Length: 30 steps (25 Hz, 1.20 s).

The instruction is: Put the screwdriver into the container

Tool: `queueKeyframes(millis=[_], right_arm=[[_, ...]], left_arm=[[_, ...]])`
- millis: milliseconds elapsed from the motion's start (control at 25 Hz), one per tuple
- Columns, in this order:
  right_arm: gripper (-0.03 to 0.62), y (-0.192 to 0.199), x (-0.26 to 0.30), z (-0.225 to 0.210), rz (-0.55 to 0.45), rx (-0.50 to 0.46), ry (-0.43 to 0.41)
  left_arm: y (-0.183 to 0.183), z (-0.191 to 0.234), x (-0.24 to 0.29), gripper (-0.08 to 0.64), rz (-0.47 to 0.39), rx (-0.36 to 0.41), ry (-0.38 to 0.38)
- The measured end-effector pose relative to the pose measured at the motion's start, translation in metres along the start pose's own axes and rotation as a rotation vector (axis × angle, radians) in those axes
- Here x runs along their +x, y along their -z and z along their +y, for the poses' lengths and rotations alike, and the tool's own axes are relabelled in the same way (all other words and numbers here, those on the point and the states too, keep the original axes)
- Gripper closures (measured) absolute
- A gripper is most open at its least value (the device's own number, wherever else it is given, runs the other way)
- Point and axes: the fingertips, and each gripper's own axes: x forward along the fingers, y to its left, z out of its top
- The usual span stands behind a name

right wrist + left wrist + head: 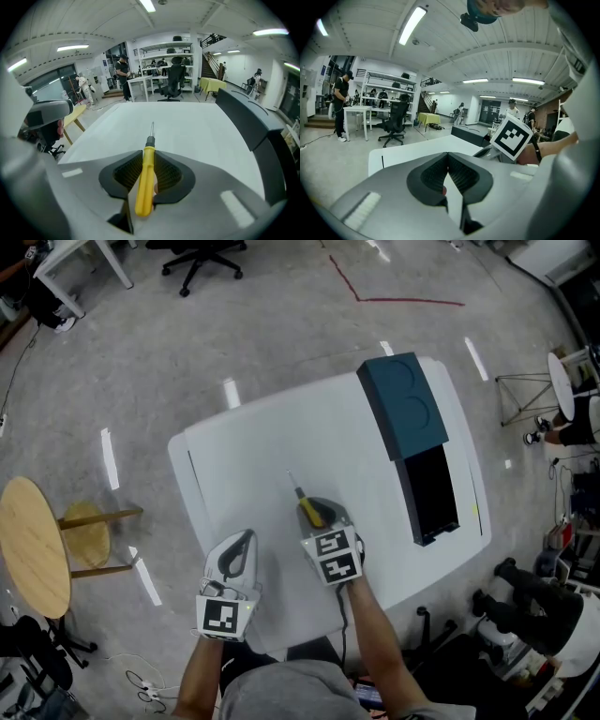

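Note:
A screwdriver (pixel 307 509) with a yellow handle and a thin metal shaft lies pointing away from me on the white table (pixel 281 437). My right gripper (pixel 323 512) is shut on its handle; in the right gripper view the handle (pixel 146 178) sits pinched between the ribbed pads of that gripper (pixel 147 157). The container (pixel 433 488) is a long dark teal box at the table's right side, its lid (pixel 403 404) slid back so the near half gapes black. It also shows as the container (pixel 248 122) on the right. My left gripper (pixel 242 540) rests shut and empty to the left, seen as the gripper (pixel 448 157).
A round wooden side table (pixel 33 545) stands on the floor to the left, and an office chair (pixel 202 254) at the far top. A person (pixel 577 418) is off the table's right edge. Dark gear (pixel 525 606) crowds the floor at lower right.

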Motion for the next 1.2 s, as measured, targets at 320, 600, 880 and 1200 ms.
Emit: queueKeyframes(millis=[320, 600, 880, 1200], right_arm=[[0.512, -0.018, -0.040, -0.005, -0.087, 0.006, 0.026], [0.512, -0.028, -0.100, -0.009, -0.171, 0.018, 0.067], [0.512, -0.025, -0.163, -0.026, -0.264, 0.047, 0.142], [0.512, 0.010, -0.239, -0.048, -0.331, 0.085, 0.230]], left_arm=[[-0.026, -0.023, -0.001, 0.548, -0.040, 0.035, 0.028], [-0.051, -0.055, -0.013, 0.548, -0.071, 0.069, 0.058], [-0.074, -0.105, -0.017, 0.548, -0.115, 0.153, 0.142], [-0.085, -0.177, -0.031, 0.548, -0.155, 0.176, 0.221]])
